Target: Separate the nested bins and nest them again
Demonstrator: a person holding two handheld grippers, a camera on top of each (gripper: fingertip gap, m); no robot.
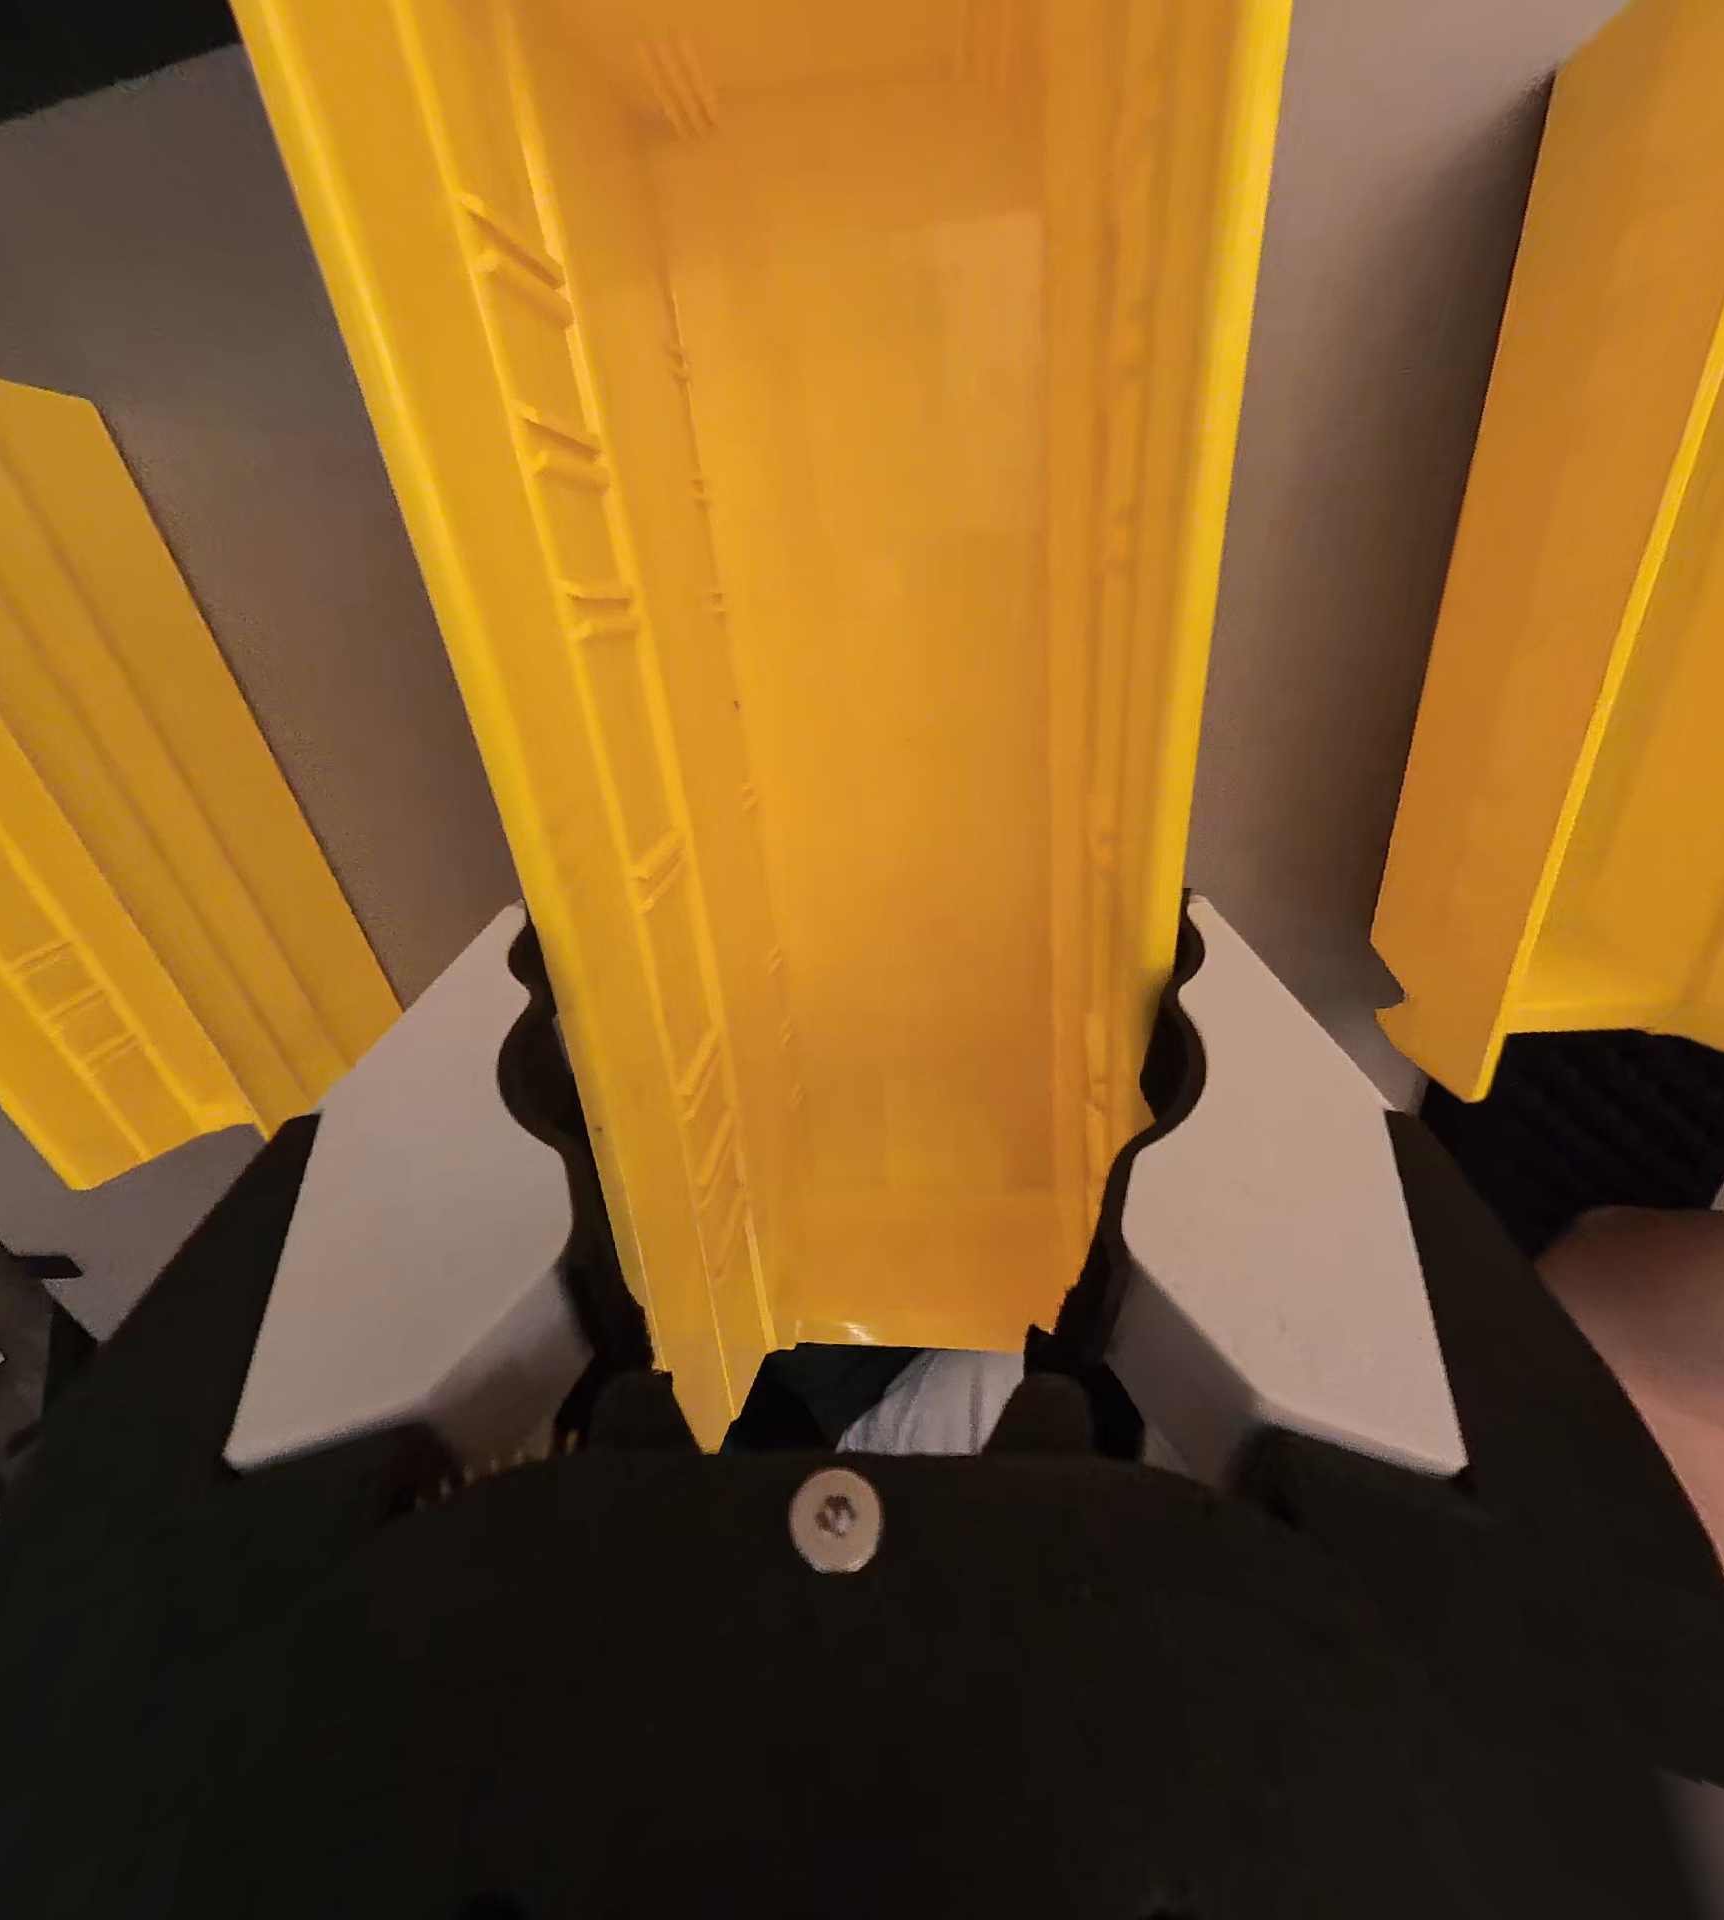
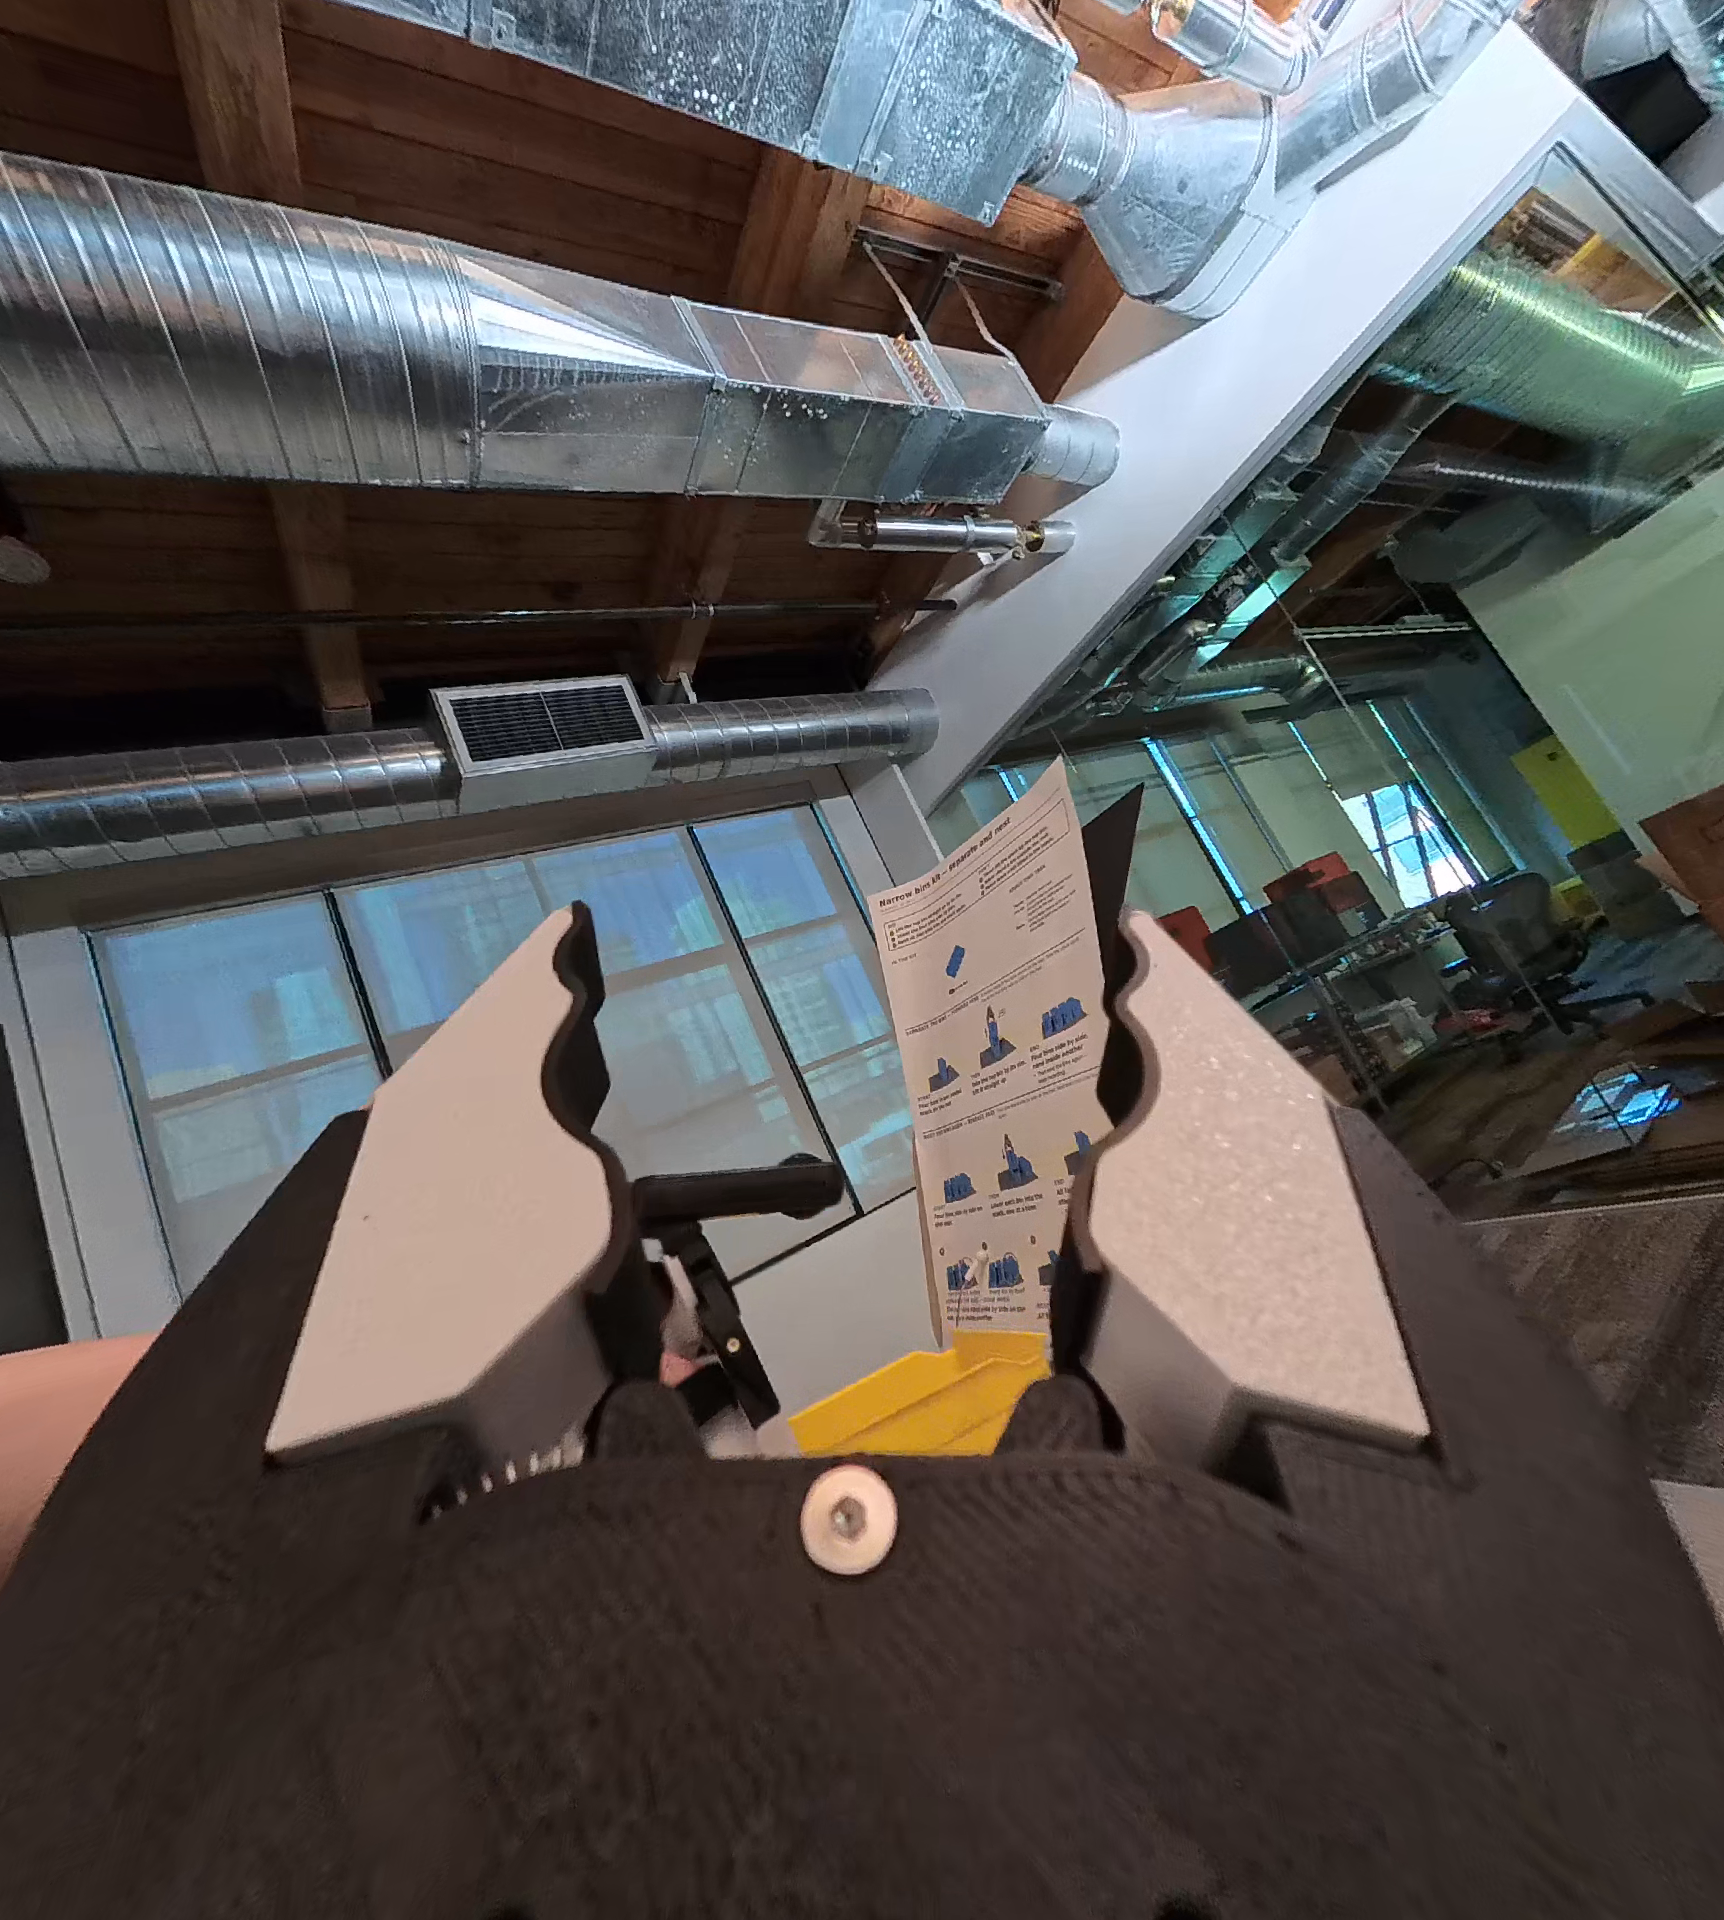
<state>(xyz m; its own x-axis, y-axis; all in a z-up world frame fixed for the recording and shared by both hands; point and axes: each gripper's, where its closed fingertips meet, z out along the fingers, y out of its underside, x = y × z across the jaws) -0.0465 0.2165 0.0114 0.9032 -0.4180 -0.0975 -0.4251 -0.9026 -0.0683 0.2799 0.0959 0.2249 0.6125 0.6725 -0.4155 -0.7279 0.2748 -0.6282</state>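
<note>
The left claw (image 1: 858,997) grips a long yellow bin (image 1: 868,623), its two black wavy pads (image 1: 531,1039) pressed against the bin's outer side walls near the end closest to the camera. The bin's open top faces the camera, so its smooth inner floor and ribbed inner walls show, and it stretches away over a pale surface (image 1: 214,332). Two more yellow bins lie apart from it on that surface: one to the left (image 1: 89,790) and one to the right (image 1: 1616,623), each with a strip of bare surface between it and the held bin.

The right claw (image 2: 853,1039) stands wide open with nothing between its pads, tilted up toward metal ducts (image 2: 318,353) and windows (image 2: 484,997). A printed instruction sheet (image 2: 1003,1049) stands behind it, and a corner of a yellow bin (image 2: 920,1403) shows low between its fingers (image 2: 484,1153).
</note>
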